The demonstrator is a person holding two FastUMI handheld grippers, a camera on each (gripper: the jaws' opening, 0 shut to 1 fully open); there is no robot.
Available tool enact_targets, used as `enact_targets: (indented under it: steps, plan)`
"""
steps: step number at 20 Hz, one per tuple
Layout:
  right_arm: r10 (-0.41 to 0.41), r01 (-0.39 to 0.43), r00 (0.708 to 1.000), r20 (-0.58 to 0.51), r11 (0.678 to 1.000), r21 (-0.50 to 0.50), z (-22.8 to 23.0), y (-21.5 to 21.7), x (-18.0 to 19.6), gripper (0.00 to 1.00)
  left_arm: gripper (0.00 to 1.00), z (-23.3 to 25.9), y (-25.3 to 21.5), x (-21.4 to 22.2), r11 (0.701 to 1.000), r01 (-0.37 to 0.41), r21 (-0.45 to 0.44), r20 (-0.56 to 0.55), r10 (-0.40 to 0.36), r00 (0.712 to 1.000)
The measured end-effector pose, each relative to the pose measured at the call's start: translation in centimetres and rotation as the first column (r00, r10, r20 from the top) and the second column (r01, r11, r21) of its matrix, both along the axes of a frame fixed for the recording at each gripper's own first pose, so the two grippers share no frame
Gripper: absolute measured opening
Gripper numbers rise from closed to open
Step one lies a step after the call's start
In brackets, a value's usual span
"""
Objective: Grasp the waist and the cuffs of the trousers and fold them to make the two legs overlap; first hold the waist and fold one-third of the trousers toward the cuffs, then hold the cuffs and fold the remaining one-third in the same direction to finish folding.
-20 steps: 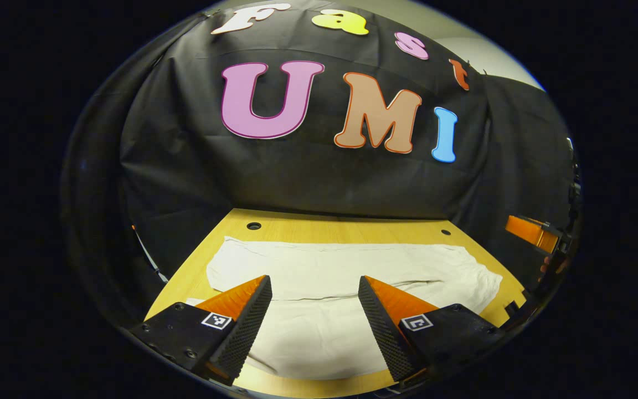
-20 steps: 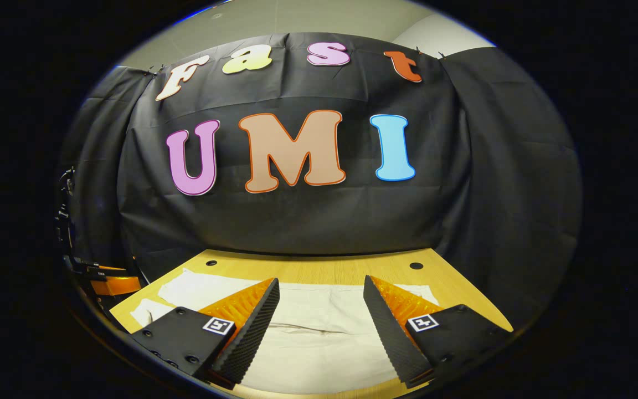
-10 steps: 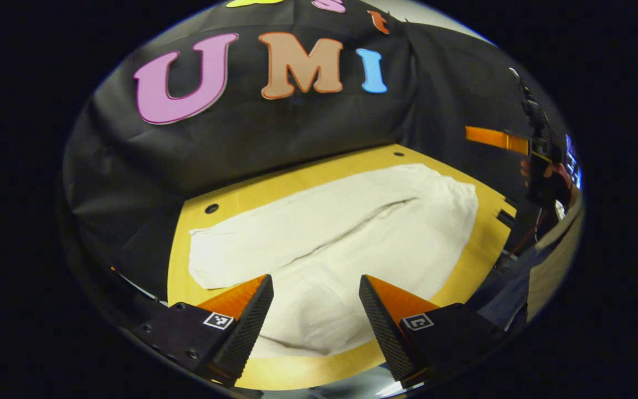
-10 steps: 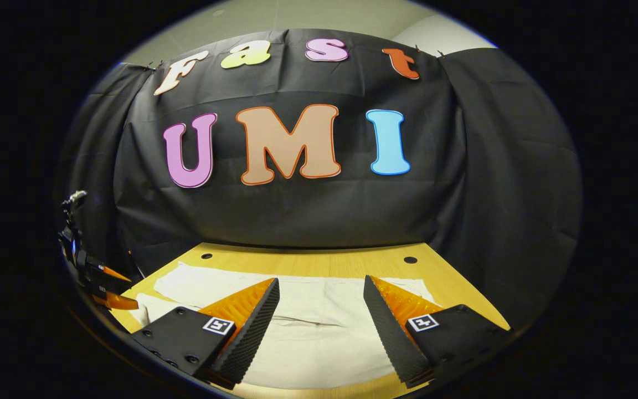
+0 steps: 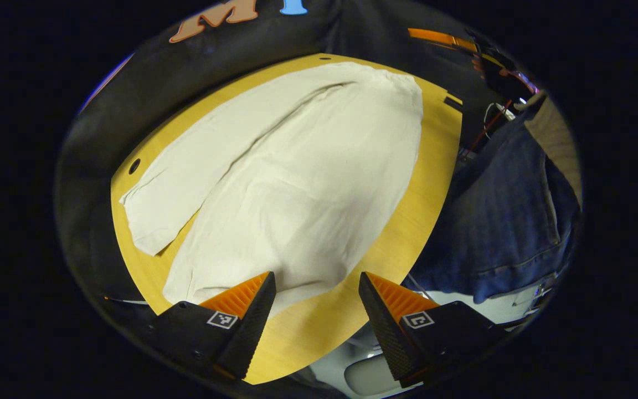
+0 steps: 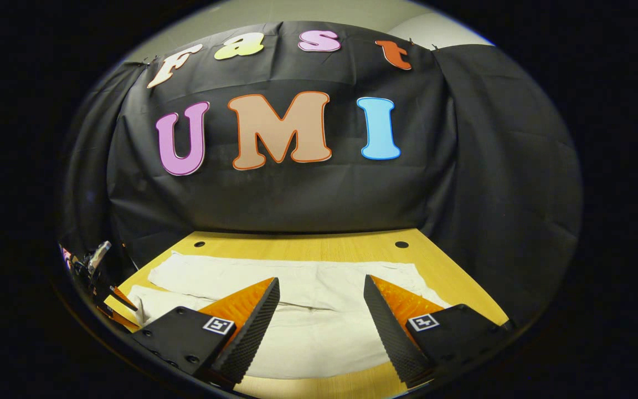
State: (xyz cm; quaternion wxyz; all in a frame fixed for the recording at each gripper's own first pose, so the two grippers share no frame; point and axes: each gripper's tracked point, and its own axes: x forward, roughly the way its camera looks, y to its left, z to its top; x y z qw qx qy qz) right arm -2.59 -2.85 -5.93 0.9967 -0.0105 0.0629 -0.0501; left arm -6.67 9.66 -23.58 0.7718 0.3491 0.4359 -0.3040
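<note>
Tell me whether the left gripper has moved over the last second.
Yes. The left gripper has swung and tipped downward: the black cloth wall slid up out of its view, and the cream-white trousers on the wooden table rotated beneath it.

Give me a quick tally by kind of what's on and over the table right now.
Trousers: 1, white trousers lying flat and unfolded on the wooden table
Tables: 1
Grippers: 2, left gripper and right gripper, both open above the cloth
Total: 4
</note>
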Motion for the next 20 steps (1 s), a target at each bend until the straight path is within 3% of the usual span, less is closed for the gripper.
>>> enact_targets:
  steps: [7, 20]
  plan:
    - [-0.01, 0.01, 0.999, -0.034, 1.0, -0.007, -0.9, -0.1, 0.1, 0.95, 0.89, -1.1, 1.5, -1.3, 0.982, 0.104, 0.157, -0.101, -0.089, 0.991]
    - [-0.001, -0.001, 0.996, -0.088, 1.0, -0.023, -2.0, -1.1, 1.4, 0.98, 0.77, -2.6, 2.7, -0.8, 0.934, 0.206, 0.293, -0.197, -0.152, 0.969]
